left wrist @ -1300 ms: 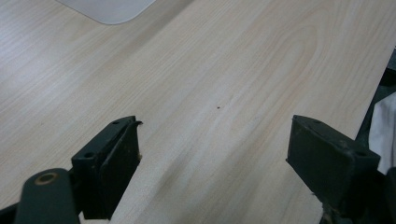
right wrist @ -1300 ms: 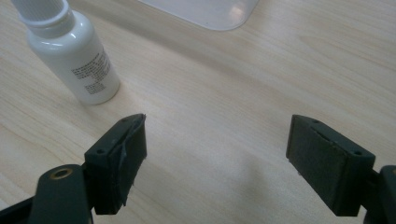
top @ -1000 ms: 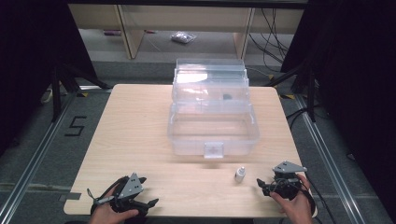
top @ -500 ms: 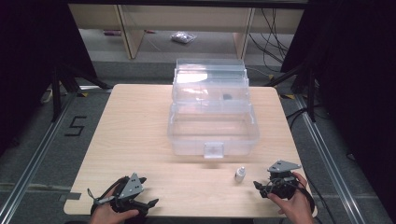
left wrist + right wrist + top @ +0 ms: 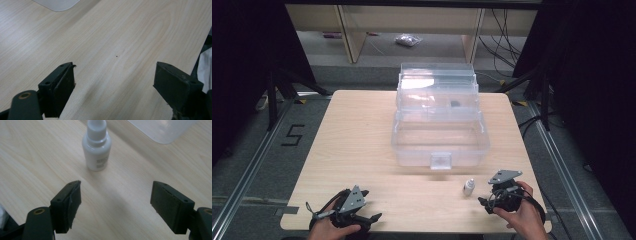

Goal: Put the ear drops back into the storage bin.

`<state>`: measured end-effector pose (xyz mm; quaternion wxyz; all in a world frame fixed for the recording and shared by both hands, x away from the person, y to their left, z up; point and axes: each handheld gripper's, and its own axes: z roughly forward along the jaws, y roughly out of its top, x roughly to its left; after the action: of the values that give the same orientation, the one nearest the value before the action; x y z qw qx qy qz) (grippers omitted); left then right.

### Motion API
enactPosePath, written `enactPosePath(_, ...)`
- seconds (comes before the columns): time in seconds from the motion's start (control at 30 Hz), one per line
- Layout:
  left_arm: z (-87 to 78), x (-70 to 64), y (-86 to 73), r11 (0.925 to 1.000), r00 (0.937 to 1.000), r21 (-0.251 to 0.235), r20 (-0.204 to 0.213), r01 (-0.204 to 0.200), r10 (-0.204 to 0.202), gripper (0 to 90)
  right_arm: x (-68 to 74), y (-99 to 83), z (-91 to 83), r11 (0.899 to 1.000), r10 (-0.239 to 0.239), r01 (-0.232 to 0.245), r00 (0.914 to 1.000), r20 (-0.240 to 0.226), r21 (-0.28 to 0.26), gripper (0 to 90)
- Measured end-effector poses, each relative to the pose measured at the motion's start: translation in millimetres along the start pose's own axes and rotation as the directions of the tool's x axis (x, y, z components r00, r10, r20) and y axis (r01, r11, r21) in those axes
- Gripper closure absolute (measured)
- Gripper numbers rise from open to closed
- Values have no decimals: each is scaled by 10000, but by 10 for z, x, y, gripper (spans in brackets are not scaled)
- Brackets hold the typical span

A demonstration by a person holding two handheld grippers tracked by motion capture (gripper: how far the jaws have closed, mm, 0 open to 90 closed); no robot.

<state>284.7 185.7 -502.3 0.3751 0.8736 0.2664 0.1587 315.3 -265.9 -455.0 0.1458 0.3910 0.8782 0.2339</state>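
White plastic, the small bottle [image 5: 96, 145] stands upright on the table [image 5: 362, 140] near the clear box [image 5: 439, 125]; the right gripper [image 5: 115, 202] has edged closer (jaws spread, empty); the left gripper [image 5: 115, 85], gaping too, stays put.

Glossy plastic bottle [image 5: 96, 146], matt wood table [image 5: 362, 145]

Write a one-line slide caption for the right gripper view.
Open right gripper faces a small white plastic dropper bottle upright on the pale wooden table.
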Motion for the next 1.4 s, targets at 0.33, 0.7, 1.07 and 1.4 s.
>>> enactPosePath(0.33, -3, -1, 1, 10000, 10000, 5, 15, -31, 31, 166, 51, 249, 43, 9893, -1218, 1238, 9921, -303, 766, 278)
enactPosePath(0.7, -5, -3, 1, 10000, 10000, 39, 54, -77, 77, 165, 123, 603, 217, 9643, -1934, 2002, 9796, -551, 1735, 348)
enactPosePath(1.07, 0, 7, 5, 9995, 9997, 210, 41, -246, 245, 165, 116, 721, 306, 9362, -2482, 2594, 9657, -764, 2373, 433)
enactPosePath(1.4, -1, 8, 5, 9995, 9997, 209, 53, -254, 253, 165, 115, 779, 389, 9257, -2481, 2687, 9626, -1089, 2661, 484)
